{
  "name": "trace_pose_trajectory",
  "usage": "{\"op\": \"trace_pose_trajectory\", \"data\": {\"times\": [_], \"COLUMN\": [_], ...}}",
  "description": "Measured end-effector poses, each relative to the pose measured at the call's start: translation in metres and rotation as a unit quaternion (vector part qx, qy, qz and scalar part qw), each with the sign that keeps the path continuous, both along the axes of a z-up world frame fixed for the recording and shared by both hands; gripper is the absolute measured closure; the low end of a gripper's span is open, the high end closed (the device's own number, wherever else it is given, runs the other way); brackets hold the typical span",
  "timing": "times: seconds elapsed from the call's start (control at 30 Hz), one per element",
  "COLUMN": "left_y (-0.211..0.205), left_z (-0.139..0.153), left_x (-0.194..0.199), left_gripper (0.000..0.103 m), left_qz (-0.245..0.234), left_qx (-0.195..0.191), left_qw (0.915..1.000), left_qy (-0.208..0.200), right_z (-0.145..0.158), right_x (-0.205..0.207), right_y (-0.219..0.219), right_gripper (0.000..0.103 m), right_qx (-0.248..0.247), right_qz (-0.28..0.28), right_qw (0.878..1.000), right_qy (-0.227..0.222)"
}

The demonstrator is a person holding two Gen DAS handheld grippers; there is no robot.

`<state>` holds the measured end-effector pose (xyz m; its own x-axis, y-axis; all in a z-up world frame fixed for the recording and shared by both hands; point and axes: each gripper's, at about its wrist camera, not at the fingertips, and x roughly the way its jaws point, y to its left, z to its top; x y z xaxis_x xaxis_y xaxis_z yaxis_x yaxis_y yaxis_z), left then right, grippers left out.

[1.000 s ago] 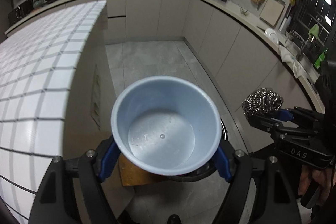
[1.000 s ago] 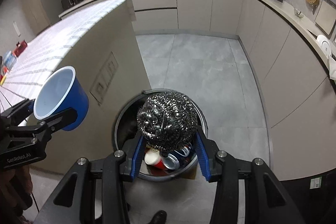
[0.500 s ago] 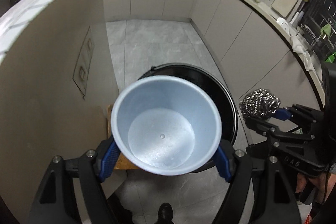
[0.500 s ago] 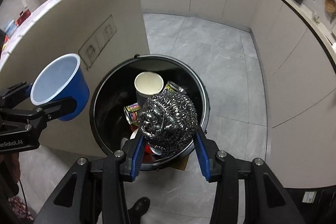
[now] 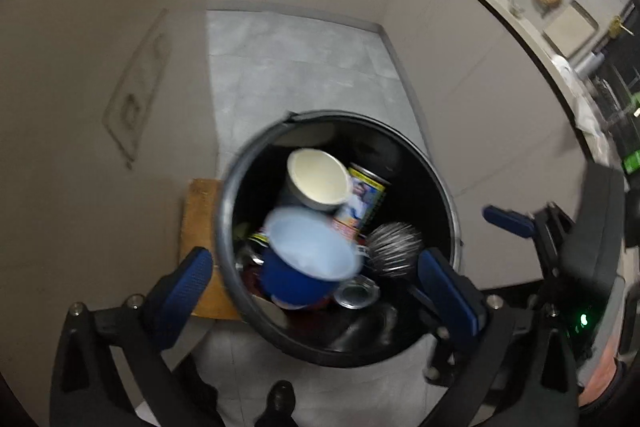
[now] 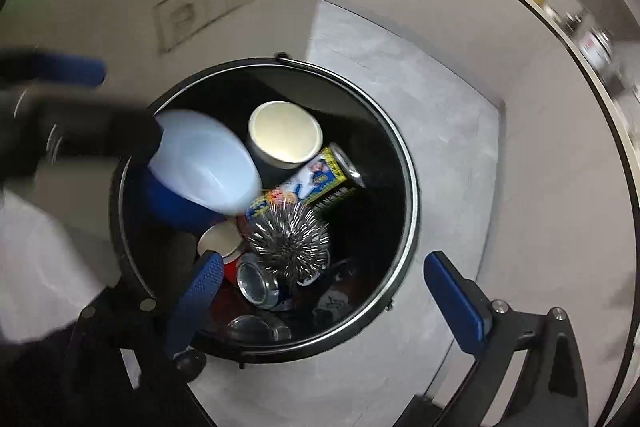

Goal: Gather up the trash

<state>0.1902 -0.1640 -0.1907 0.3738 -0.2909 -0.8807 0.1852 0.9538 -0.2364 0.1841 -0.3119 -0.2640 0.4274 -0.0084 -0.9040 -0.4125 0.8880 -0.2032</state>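
Observation:
A round black trash bin (image 5: 444, 195) stands on the floor below both grippers; it also shows in the right wrist view (image 6: 410, 195). The blue cup (image 5: 308, 259) is loose inside the bin's mouth, blurred, and shows in the right wrist view (image 6: 200, 167) too. The steel wool ball (image 5: 394, 247) is also loose inside the bin (image 6: 288, 241). My left gripper (image 5: 316, 283) is open and empty above the bin. My right gripper (image 6: 324, 291) is open and empty above the bin. The bin holds a white paper cup (image 6: 285, 135) and cans (image 6: 320, 179).
The beige island wall (image 5: 100, 87) stands just left of the bin. A wooden board (image 5: 196, 227) lies under the bin's left side. Grey floor (image 5: 296, 67) runs beyond, bounded by beige cabinets (image 5: 480, 67) on the right. A dark shoe (image 5: 280, 397) shows at the bottom.
Both grippers have opened over the bin. The blue cup and the steel wool ball have left the jaws and dropped into the bin. Both views have tilted further down.

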Motion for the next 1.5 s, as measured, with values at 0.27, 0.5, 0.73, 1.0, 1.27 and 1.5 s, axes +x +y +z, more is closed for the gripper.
{"op": "trace_pose_trajectory", "data": {"times": [0.27, 0.5, 0.73, 1.0, 1.27, 1.5], "left_y": [-0.006, -0.013, -0.001, 0.027, 0.059, 0.097], "left_z": [0.003, 0.032, 0.079, 0.136, 0.167, 0.185], "left_x": [-0.015, -0.041, -0.072, -0.114, -0.146, -0.164], "left_gripper": [0.0, 0.0, 0.0, 0.0, 0.0, 0.0], "left_qz": [-0.026, -0.056, -0.047, -0.02, -0.02, -0.02], "left_qx": [0.044, 0.062, 0.073, 0.058, 0.064, 0.074], "left_qw": [0.9987, 0.996, 0.9941, 0.9925, 0.9886, 0.9845], "left_qy": [-0.008, -0.031, -0.065, -0.105, -0.135, -0.158], "right_z": [0.013, 0.041, 0.083, 0.14, 0.178, 0.216], "right_x": [-0.006, -0.03, -0.063, -0.101, -0.139, -0.168], "right_y": [-0.032, -0.069, -0.056, -0.03, 0.0, 0.024], "right_gripper": [0.0, 0.0, 0.0, 0.0, 0.0, 0.0], "right_qx": [0.033, 0.137, 0.144, 0.137, 0.136, 0.125], "right_qz": [-0.078, -0.191, -0.223, -0.218, -0.207, -0.213], "right_qw": [0.996, 0.972, 0.964, 0.966, 0.968, 0.966], "right_qy": [0.003, 0.029, 0.01, -0.017, -0.044, -0.071]}}
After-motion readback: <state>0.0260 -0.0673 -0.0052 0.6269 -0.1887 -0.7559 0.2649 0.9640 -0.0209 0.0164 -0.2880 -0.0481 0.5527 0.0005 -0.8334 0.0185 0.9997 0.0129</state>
